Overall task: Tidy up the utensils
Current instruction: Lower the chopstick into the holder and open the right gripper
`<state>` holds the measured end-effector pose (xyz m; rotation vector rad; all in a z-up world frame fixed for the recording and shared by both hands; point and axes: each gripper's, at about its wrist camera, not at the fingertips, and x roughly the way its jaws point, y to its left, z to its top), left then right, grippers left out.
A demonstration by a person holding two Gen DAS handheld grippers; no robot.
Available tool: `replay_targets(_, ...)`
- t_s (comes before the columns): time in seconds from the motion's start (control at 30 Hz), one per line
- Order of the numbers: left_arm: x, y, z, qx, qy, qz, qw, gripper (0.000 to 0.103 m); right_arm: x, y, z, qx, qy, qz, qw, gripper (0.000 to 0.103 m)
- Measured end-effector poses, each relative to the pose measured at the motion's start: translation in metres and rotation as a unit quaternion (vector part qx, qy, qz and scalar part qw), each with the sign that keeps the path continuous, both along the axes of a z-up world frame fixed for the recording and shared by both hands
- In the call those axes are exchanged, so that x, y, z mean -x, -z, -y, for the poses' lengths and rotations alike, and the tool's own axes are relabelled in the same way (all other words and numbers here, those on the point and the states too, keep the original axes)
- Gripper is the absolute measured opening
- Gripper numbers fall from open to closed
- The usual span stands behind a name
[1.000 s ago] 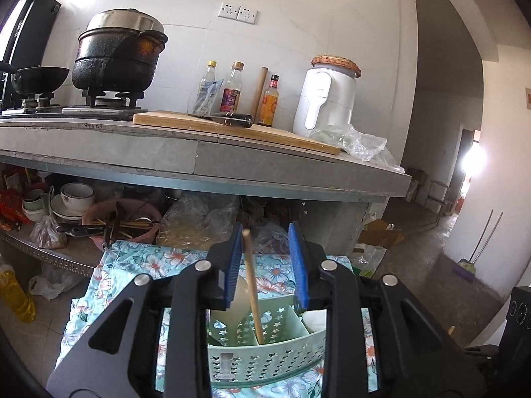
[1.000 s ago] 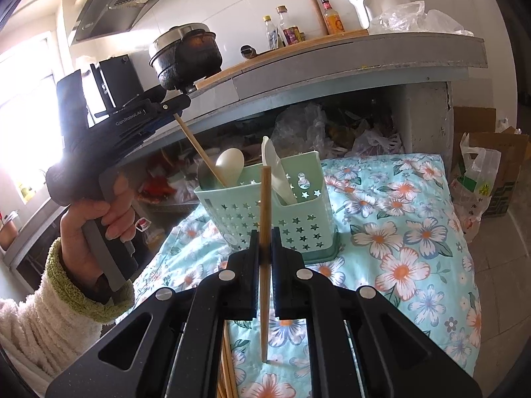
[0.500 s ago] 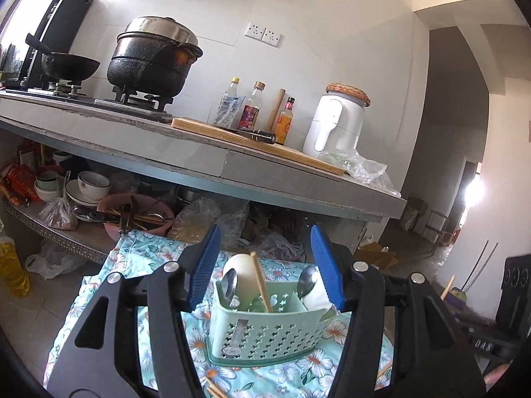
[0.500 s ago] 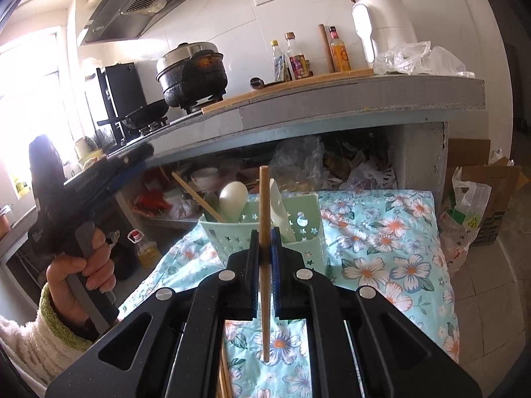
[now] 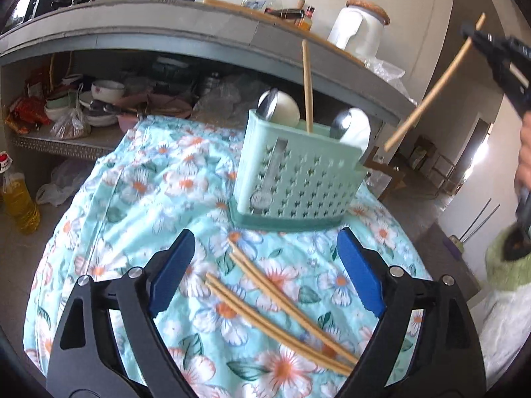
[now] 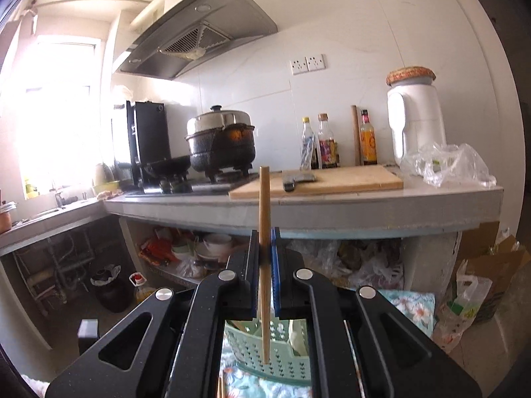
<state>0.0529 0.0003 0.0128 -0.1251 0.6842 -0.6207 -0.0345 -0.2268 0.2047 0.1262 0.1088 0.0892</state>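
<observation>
A mint green utensil caddy (image 5: pixel 298 179) stands on the floral cloth (image 5: pixel 139 192). It holds spoons (image 5: pixel 280 109) and one upright chopstick (image 5: pixel 308 86). Several loose chopsticks (image 5: pixel 278 301) lie on the cloth in front of it. My left gripper (image 5: pixel 265 272) hovers over them, its jaws opening wide with nothing between the pads. My right gripper (image 6: pixel 265 252) is shut on a single chopstick (image 6: pixel 264 232), held upright above the caddy (image 6: pixel 265 348). In the left wrist view that chopstick (image 5: pixel 434 86) slants at the upper right in the right gripper (image 5: pixel 491 49).
A grey counter (image 6: pixel 332 209) runs behind, bearing a cutting board (image 6: pixel 325 182), bottles, a black pot (image 6: pixel 220 142) and a white appliance (image 6: pixel 416 126). Bowls and bags crowd the shelf (image 5: pixel 76 139) under it. An oil bottle (image 5: pixel 20 199) stands on the floor at the left.
My left gripper let go of the chopstick in the caddy, opened wide and dropped toward the loose chopsticks on the cloth. My right gripper rose with its chopstick to counter height.
</observation>
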Motion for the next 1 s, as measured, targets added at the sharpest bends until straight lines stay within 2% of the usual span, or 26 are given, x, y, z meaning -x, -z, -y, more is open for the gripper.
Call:
replay_targets(0.13, 0.01, 0.026, -0.001, -0.024, 0.004, -0.03, 0.9992, 0.085, -0.023, -0.014, -0.009, 0.002, -0.01, 0.017, 1.0, 0.007)
replay_targets(0.27, 0.014, 0.043, -0.002, -0.028, 0.004, -0.056, 0.9981, 0.086, -0.054, -0.006, -0.02, 0.014, -0.005, 0.003, 1.0, 0.007)
replay_targets(0.5, 0.013, 0.059, -0.003, -0.042, 0.006, -0.082, 0.9958, 0.09, -0.111, 0.045, -0.026, 0.048, 0.021, -0.065, 0.997, 0.007)
replay_targets(0.67, 0.006, 0.07, -0.01, -0.033, -0.005, -0.108, 0.9936, 0.091, -0.134, 0.086, -0.021, 0.04, 0.008, -0.136, 0.99, 0.007)
replay_targets(0.8, 0.004, 0.075, -0.012, -0.029, -0.005, -0.117, 0.9927, 0.093, -0.138, 0.095, -0.017, 0.041, 0.017, -0.167, 0.985, 0.009)
replay_targets(0.87, 0.004, 0.075, -0.012, -0.025, -0.004, -0.116, 0.9929, 0.094, -0.131, 0.09, -0.012, 0.037, 0.025, -0.158, 0.986, 0.022)
replay_targets(0.9, 0.004, 0.076, -0.012, -0.025, -0.004, -0.117, 0.9928, 0.095, -0.127, 0.086, -0.009, 0.035, 0.03, -0.148, 0.988, 0.036)
replay_targets(0.93, 0.004, 0.076, -0.011, -0.026, -0.004, -0.117, 0.9927, 0.095, -0.121, 0.081, -0.007, 0.033, 0.035, -0.137, 0.989, 0.044)
replay_targets(1.0, 0.004, 0.076, -0.011, -0.024, -0.005, -0.118, 0.9927, 0.095, -0.11, 0.072, -0.001, 0.029, 0.046, -0.119, 0.991, 0.047)
